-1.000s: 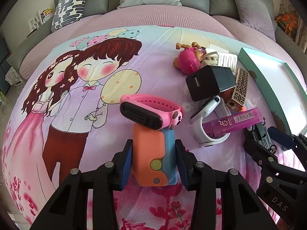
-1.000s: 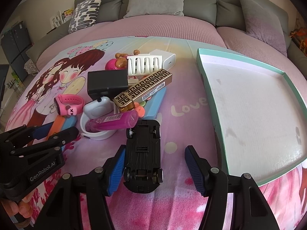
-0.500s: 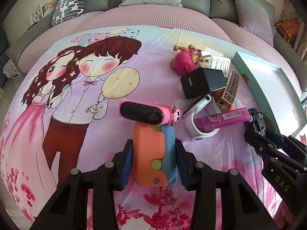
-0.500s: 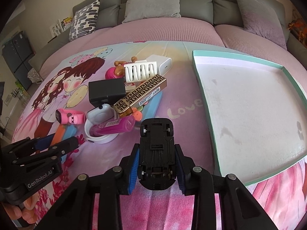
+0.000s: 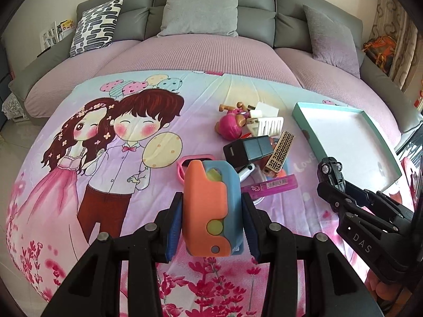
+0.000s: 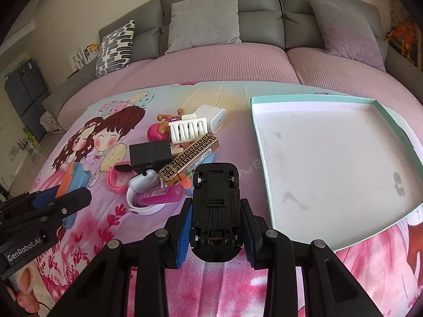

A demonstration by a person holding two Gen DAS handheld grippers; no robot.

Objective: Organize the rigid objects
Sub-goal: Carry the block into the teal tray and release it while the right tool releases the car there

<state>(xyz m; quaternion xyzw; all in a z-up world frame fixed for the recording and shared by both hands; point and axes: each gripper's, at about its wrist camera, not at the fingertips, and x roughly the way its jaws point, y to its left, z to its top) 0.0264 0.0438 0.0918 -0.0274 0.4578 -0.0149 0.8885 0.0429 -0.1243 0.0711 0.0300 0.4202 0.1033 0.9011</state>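
Nearest to me, my left gripper had its jaws clenched on the orange-and-blue toy, blue pads pressed to both its long sides, the toy clear of the cartoon bedspread. My right gripper was likewise clamped on the black toy car, which lay belly-up between the pads with its chassis and wheels facing me, also held above the bedspread.

Just beyond the toy, the remaining clutter sat in a heap on the bedspread. A pink wristband lay at the near left of it, beside a white smartwatch whose strap looped around a magenta tube. Behind those, a black charger block rested against a gold-and-black patterned box, which tilted across the pile. Farther back stood a white slotted rack, touching a white plug adapter, with a pink doll lying just left of the rack.

To the right of the heap, well apart from it, the teal-rimmed tray lay flat on the bed, its white floor marked with a few grey smudges.

Farthest off were the pink mattress cover, the grey headboard cushions and a black-and-white patterned pillow.
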